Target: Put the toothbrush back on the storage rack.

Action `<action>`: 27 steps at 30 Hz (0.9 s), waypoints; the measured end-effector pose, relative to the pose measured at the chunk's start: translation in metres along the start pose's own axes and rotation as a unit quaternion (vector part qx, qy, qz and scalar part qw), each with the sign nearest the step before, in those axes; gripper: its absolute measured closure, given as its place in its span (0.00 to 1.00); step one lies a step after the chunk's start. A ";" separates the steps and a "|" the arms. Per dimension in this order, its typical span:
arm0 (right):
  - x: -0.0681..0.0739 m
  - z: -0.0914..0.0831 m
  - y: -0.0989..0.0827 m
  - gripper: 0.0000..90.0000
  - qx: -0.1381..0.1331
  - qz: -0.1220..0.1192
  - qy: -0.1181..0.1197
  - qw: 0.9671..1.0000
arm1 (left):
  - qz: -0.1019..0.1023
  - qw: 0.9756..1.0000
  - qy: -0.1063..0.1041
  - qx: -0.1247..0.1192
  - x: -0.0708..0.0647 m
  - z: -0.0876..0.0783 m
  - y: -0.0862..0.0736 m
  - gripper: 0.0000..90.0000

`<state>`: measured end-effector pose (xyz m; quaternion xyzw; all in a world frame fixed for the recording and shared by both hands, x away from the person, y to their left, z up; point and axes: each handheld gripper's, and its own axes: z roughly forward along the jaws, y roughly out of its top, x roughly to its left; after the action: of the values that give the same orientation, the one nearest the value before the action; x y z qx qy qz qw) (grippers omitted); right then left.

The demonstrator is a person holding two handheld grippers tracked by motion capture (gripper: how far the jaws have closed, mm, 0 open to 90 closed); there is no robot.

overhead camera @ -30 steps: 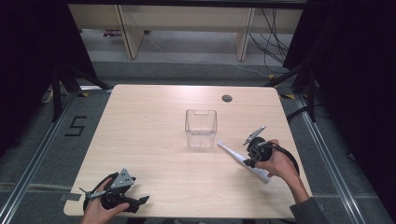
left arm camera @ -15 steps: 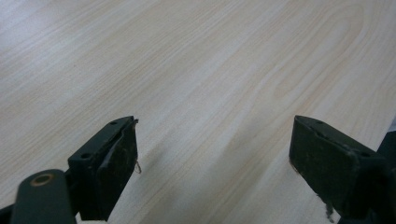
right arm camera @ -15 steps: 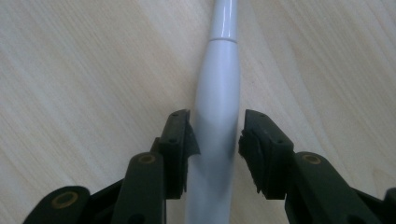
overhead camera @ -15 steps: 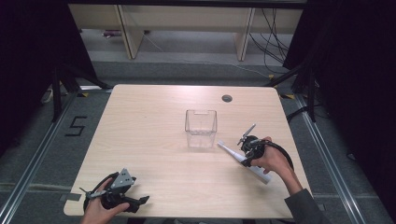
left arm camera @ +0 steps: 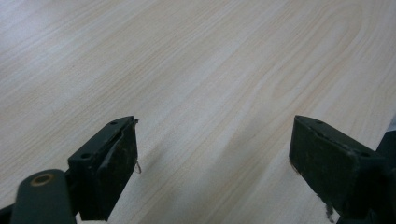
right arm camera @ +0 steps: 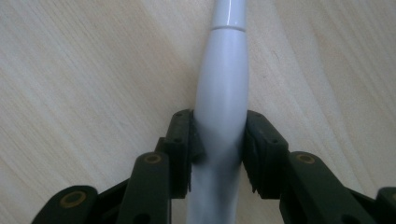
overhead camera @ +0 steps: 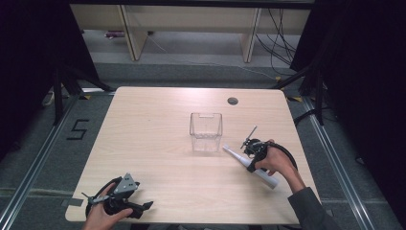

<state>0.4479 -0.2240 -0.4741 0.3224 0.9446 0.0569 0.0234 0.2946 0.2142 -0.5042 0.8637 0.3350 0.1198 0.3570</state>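
Close up, smooth glossy white electric toothbrush handle (right arm camera: 220, 98), tapered and rounded, lying on pale wood-grain table (overhead camera: 158, 124) beside clear square plastic container (overhead camera: 206, 132), right gripper (right arm camera: 218, 140) jaws just closing, matte black pads against its sides, left gripper (left arm camera: 215, 154) jaws wide apart over bare wood.

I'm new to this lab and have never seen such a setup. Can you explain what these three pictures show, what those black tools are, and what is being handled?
A person sits at a wooden table and holds a hand-operated two-jaw gripper in each hand. The high view looks down from above; the other two pictures come from cameras riding on the grippers, looking along their black jaws. The left gripper rests near the table's front edge, jaws wide open over bare wood. The right gripper has just been closing its jaws; its pads now press both sides of a white electric toothbrush lying on the table. A clear plastic container stands upright beside the brush's tip.
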 end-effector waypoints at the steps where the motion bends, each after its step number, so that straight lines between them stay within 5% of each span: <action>1: -0.001 0.000 0.002 0.73 0.006 -0.009 -0.001 1.000 | 0.003 1.000 -0.002 0.002 0.000 -0.001 0.000 0.17; 9: 0.005 -0.001 0.008 0.74 0.032 0.003 -0.002 0.999 | 0.002 1.000 0.001 0.004 0.000 0.000 0.000 0.17; 12: 0.003 0.000 0.010 0.74 0.041 -0.011 -0.009 0.999 | -0.003 1.000 -0.001 0.000 -0.001 0.000 0.000 0.17; 27: 0.005 -0.001 0.009 0.74 0.037 -0.007 -0.011 0.999 | 0.000 1.000 0.000 0.001 0.000 0.000 0.000 0.17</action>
<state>0.4496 -0.2137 -0.4724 0.3166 0.9481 0.0180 0.0219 0.2947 0.2142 -0.5045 0.8642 0.3351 0.1199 0.3557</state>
